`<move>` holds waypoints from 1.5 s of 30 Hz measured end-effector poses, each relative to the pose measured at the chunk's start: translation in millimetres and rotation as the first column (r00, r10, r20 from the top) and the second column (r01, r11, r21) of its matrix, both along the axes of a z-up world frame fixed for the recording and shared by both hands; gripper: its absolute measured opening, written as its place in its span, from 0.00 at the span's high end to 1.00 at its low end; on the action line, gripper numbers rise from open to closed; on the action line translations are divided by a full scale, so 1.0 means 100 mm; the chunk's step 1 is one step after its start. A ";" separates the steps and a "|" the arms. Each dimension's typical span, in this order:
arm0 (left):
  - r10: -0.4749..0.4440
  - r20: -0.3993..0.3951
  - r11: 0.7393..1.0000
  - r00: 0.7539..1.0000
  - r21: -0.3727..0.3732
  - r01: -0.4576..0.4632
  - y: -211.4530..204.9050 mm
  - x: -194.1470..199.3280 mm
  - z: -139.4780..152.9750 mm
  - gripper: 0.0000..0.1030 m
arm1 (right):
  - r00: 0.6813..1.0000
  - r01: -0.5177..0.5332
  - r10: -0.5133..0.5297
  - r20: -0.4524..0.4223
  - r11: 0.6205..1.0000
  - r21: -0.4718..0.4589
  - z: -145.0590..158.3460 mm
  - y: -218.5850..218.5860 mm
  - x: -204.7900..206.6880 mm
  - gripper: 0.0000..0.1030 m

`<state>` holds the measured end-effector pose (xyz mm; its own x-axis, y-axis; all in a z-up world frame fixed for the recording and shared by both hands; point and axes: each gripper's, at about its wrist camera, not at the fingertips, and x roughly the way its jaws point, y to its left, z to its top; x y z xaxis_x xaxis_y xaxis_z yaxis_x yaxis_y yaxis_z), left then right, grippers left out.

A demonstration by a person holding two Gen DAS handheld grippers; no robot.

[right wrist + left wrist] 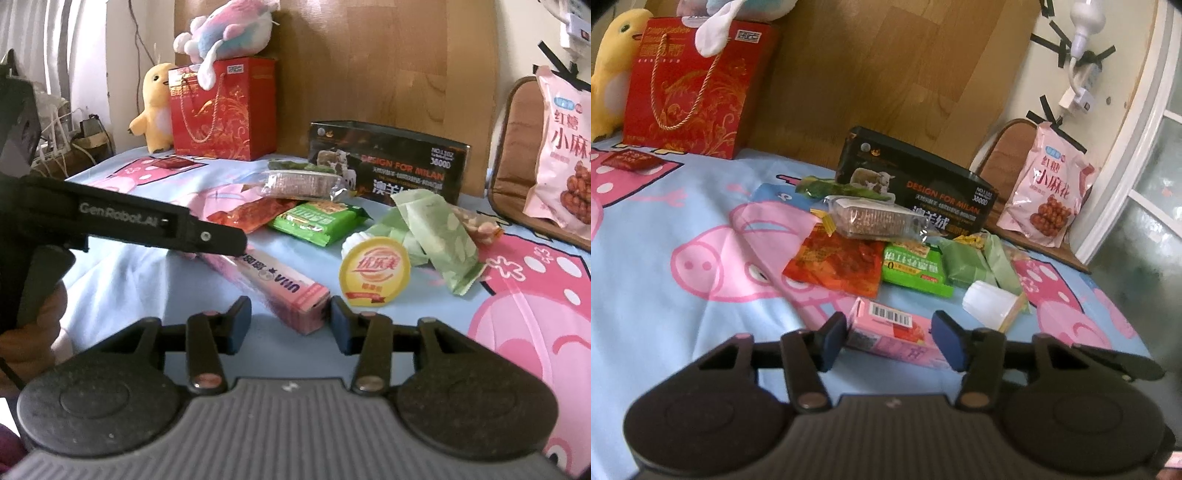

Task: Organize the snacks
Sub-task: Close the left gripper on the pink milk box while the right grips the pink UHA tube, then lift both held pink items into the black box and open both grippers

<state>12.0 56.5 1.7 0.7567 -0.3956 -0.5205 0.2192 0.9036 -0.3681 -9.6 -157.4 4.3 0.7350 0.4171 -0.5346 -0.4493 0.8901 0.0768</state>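
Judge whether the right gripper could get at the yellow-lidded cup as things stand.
Probably yes. The cup lies on its side just ahead and right of the right gripper, with bare sheet between. Only the pink carton, between its jaws, is close.

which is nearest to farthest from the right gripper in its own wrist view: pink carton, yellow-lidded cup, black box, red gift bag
From the right gripper:
1. pink carton, its end between the fingertips.
2. yellow-lidded cup, just ahead, to the right.
3. black box, behind the snack pile.
4. red gift bag, far back on the left, against the headboard.
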 end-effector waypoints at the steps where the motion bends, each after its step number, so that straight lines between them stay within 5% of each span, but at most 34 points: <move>1: 0.000 0.006 1.000 1.000 -0.002 0.000 0.00 -0.01 0.00 0.52 | 1.000 0.004 -0.004 -0.001 1.000 0.006 0.00 -0.01 0.00 0.59; 21: -0.018 0.083 1.000 0.996 -0.004 0.018 -0.02 0.04 0.34 0.54 | 0.995 0.020 -0.026 0.093 0.998 0.060 0.20 -0.10 0.03 0.61; 29: -0.035 0.151 0.999 0.988 -0.010 0.037 -0.08 0.52 0.73 0.54 | 0.976 0.053 -0.061 0.209 0.998 0.041 0.48 -0.10 0.37 0.61; 37: -0.058 0.194 0.998 0.979 0.025 0.055 -0.36 1.35 1.01 0.54 | 0.955 0.129 -0.137 0.262 0.991 0.047 0.65 -0.26 1.13 0.60; 45: -0.067 0.097 0.996 0.993 0.061 0.061 -0.59 2.00 0.79 0.51 | 0.952 0.225 -0.225 0.208 0.974 0.023 0.51 -0.40 1.82 0.47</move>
